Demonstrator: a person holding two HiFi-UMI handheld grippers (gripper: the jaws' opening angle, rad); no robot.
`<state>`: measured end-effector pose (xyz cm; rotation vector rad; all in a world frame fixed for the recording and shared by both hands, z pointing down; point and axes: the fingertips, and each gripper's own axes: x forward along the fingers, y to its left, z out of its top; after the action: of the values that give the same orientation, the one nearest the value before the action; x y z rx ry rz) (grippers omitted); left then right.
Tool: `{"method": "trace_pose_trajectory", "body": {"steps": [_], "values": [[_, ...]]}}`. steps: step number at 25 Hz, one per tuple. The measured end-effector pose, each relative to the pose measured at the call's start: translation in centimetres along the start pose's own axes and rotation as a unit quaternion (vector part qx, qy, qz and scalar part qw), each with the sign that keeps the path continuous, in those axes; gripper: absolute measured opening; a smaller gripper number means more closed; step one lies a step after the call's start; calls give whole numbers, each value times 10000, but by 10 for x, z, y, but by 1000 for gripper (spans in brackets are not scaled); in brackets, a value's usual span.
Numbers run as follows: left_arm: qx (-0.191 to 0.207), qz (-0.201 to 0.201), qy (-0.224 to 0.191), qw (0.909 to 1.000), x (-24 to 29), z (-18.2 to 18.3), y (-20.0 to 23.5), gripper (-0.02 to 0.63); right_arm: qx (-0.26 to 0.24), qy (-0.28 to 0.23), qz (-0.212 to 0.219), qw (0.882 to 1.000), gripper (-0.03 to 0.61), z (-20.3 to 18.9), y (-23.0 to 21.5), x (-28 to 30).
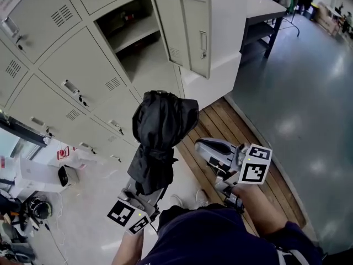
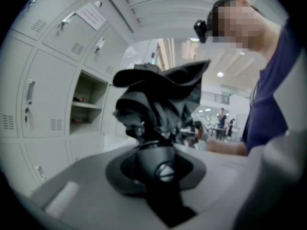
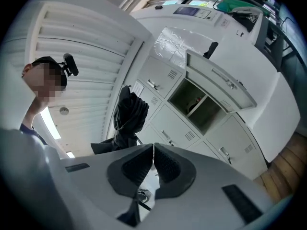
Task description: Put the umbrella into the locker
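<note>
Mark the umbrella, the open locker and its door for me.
umbrella (image 1: pixel 164 127): head view, on the bunched black canopy.
locker (image 1: pixel 148 66): head view, on the bare inside below its shelf.
door (image 1: pixel 190 32): head view, on the swung-out panel's middle.

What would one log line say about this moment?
left gripper: shut on umbrella | right gripper: shut, empty | locker: door open | umbrella: folded, not yet inside
</note>
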<state>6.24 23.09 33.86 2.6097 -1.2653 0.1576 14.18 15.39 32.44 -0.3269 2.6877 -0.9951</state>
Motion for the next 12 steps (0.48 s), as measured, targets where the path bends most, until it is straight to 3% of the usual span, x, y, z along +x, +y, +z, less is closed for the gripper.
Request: {"method": "trace_pose_trajectory", "body": {"steps": [6, 12], "values": [[-410, 254, 71, 9988, -4, -13, 37, 94, 173, 319, -106, 9993, 9, -16, -20, 20], [-672, 233, 79, 9974, 3, -17, 92, 95, 316, 385, -252, 9984, 9, -17, -49, 63]]}}
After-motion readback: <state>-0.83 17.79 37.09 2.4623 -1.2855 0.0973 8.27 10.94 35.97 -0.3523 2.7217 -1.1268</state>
